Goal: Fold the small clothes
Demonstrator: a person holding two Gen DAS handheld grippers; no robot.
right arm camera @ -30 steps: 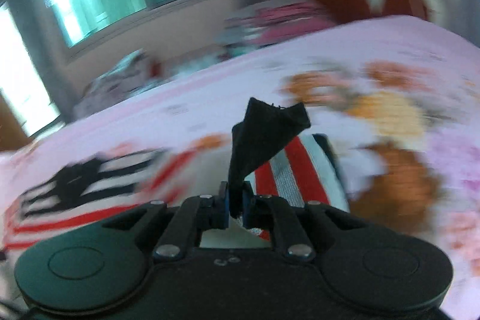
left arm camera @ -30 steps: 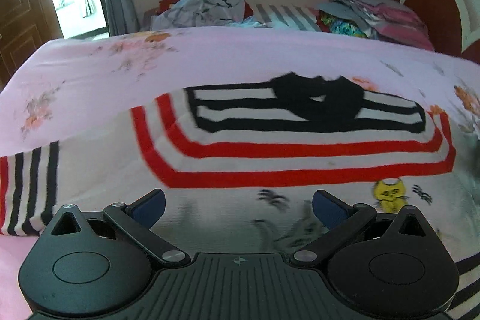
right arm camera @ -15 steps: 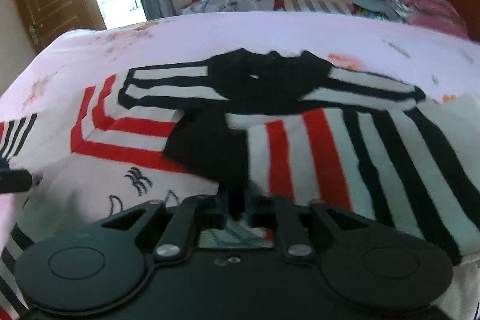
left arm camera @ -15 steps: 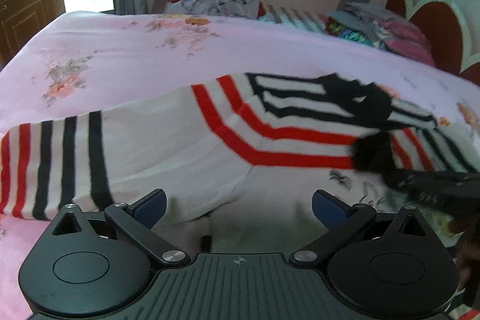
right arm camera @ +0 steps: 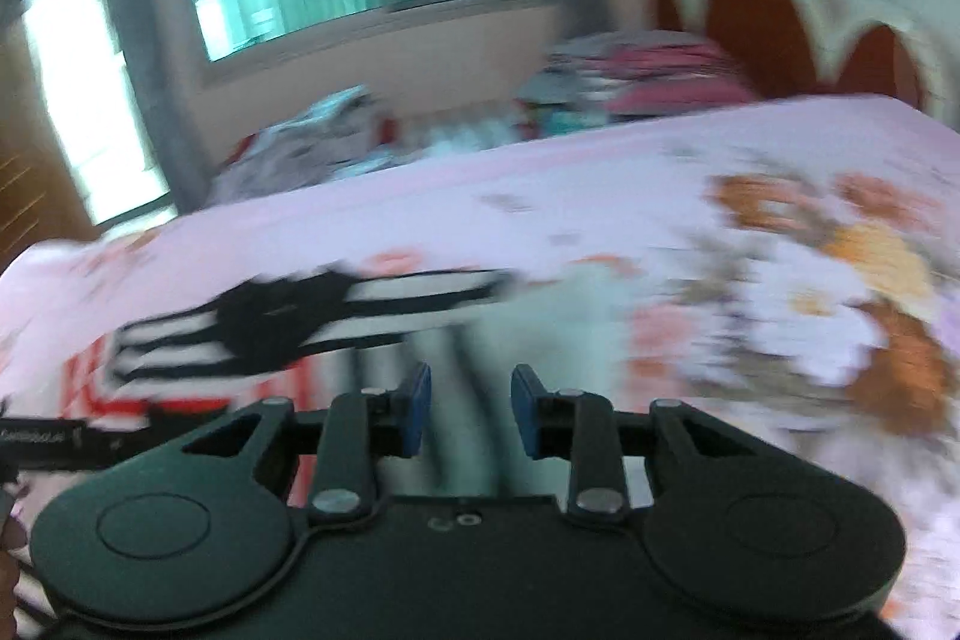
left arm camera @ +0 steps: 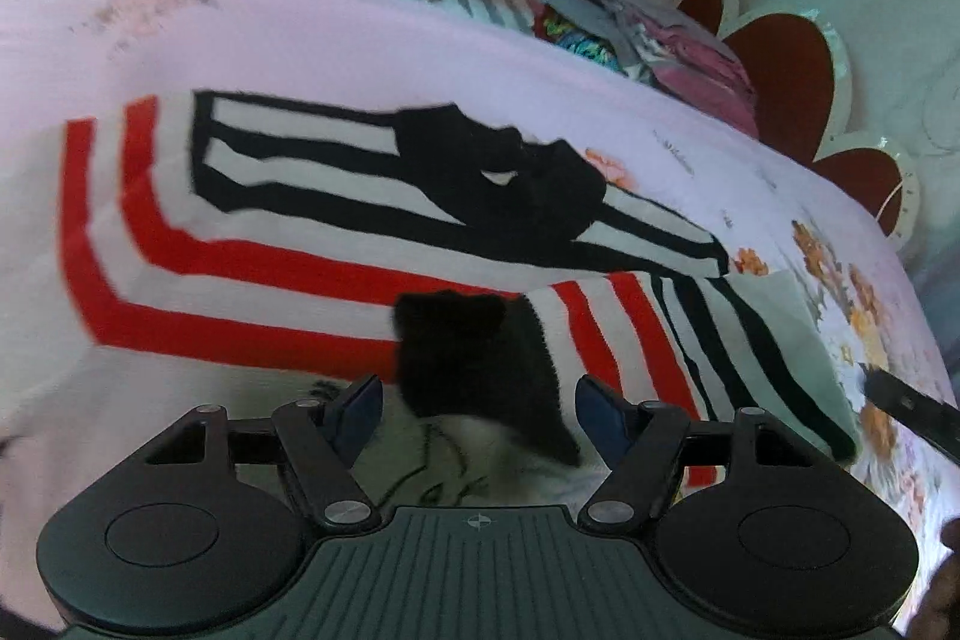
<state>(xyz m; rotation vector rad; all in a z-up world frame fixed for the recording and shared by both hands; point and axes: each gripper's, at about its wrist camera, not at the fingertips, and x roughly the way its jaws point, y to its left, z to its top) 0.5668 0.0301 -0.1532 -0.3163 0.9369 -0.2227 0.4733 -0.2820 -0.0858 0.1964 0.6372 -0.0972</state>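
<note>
Now left claw (left arm camera: 478, 415) closes around cuff (left arm camera: 474, 358).

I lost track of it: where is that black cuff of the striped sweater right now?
In the left wrist view the black cuff lies on the sweater's red stripes, between the left gripper's open fingers.

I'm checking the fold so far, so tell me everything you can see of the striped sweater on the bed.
The striped sweater is a soft white knit with red bands, black stripes and a black collar. It lies spread on the pink floral bedsheet, front up. One sleeve is folded in across the chest, and its black cuff lies between the left gripper's open jaws, which have just been closing but do not press it yet. The right gripper is open and empty.
</note>
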